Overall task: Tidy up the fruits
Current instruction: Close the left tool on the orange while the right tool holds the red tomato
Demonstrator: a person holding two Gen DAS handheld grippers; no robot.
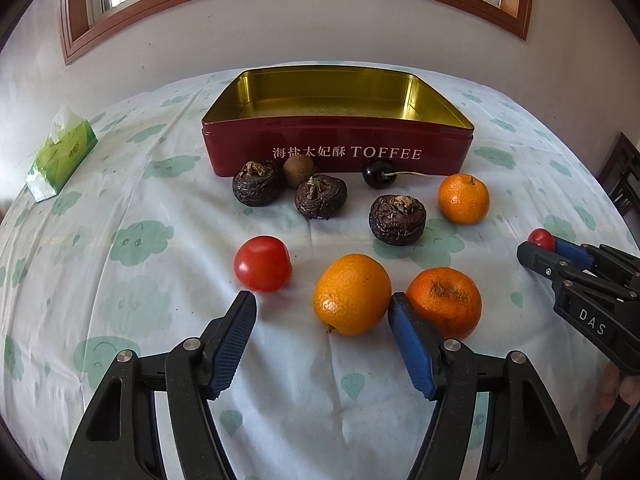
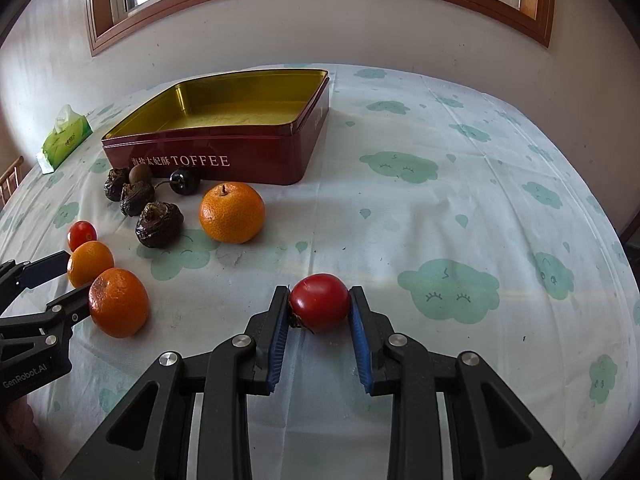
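An open red toffee tin [image 1: 340, 152] with a gold inside stands at the back, empty; it also shows in the right wrist view [image 2: 224, 160]. In front lie three dark water chestnuts [image 1: 397, 219], a brown longan [image 1: 298, 171], a dark cherry [image 1: 378, 174], three oranges [image 1: 352, 294] and a red tomato [image 1: 263, 263]. My left gripper [image 1: 324, 312] is open, its jaws either side of the nearest orange. My right gripper [image 2: 319, 304] is shut on a second red tomato [image 2: 319, 302] at the cloth.
A green tissue pack [image 1: 60, 160] lies at the far left on the cloud-print tablecloth [image 2: 440, 200]. A wall with a wooden-framed window stands behind the table. A dark chair [image 1: 624, 176] is at the right edge.
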